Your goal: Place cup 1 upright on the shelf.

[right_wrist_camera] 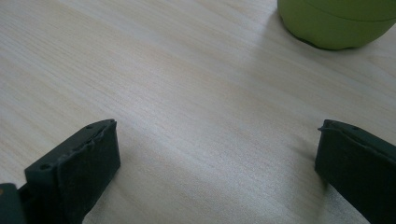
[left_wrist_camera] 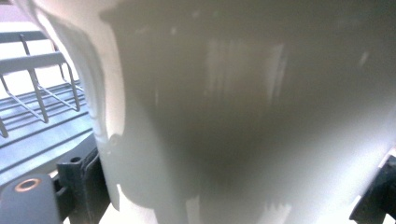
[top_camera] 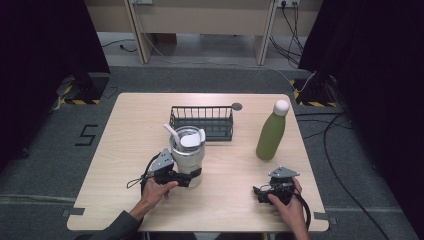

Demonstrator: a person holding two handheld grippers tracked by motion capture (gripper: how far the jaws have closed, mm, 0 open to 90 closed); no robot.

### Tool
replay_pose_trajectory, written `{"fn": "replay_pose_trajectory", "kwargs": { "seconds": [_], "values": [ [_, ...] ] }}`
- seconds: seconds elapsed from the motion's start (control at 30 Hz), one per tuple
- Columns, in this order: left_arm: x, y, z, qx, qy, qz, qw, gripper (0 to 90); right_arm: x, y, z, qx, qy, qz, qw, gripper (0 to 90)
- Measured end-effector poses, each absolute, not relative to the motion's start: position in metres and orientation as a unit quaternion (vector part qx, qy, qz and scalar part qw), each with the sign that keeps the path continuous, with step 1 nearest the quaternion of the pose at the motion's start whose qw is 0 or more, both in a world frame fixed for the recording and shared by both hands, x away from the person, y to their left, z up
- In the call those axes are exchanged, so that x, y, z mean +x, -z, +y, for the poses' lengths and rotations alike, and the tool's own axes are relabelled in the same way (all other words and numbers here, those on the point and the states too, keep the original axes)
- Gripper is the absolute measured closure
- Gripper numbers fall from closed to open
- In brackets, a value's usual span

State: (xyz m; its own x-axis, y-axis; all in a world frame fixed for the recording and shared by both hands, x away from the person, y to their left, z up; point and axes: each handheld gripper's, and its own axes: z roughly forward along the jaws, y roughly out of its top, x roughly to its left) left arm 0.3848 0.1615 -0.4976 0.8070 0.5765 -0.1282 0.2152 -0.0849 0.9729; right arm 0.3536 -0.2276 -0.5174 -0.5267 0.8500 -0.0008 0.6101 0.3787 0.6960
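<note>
A white tumbler (top_camera: 187, 155) with a lid and a straw stands left of the table's middle. My left gripper (top_camera: 189, 176) has its jaws around the tumbler's lower body and is shut on it. In the left gripper view the tumbler's white wall (left_wrist_camera: 243, 116) spans the whole gap between the jaws, and both jaws touch it. My right gripper (top_camera: 262, 194) rests low near the front right of the table. Its jaws stand wide open (right_wrist_camera: 217, 158) over bare wood, with nothing between them.
A green bottle (top_camera: 271, 135) with a white cap stands upright at the right, its base (right_wrist_camera: 336, 23) ahead of the right gripper. A dark wire basket (top_camera: 200, 108) sits behind the tumbler and its wires (left_wrist_camera: 37, 93) are close by. A small dark disc (top_camera: 236, 106) lies near the table's far edge.
</note>
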Motion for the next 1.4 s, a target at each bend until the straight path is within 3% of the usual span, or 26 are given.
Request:
{"fn": "replay_pose_trajectory", "kwargs": {
  "seconds": [0.17, 0.23, 0.6, 1.4],
  "values": [
    [0.389, 0.498, 0.164, 0.729, -0.171, 0.261, 0.609, 9.9, 0.354, 0.517, -0.228, 0.451, -0.328, 0.810, 0.183, 0.4],
    [0.386, 0.499, 0.163, 0.722, -0.150, 0.277, 0.616, 9.9, 0.354, 0.517, -0.228, 0.451, -0.328, 0.810, 0.183, 0.5],
    [0.387, 0.492, 0.167, 0.714, -0.173, 0.273, 0.621, 10.0, 0.354, 0.517, -0.228, 0.451, -0.328, 0.810, 0.183, 0.5],
    [0.404, 0.450, 0.173, 0.696, -0.207, 0.267, 0.633, 9.9, 0.354, 0.517, -0.228, 0.451, -0.328, 0.810, 0.183, 0.4]
  ]
}}
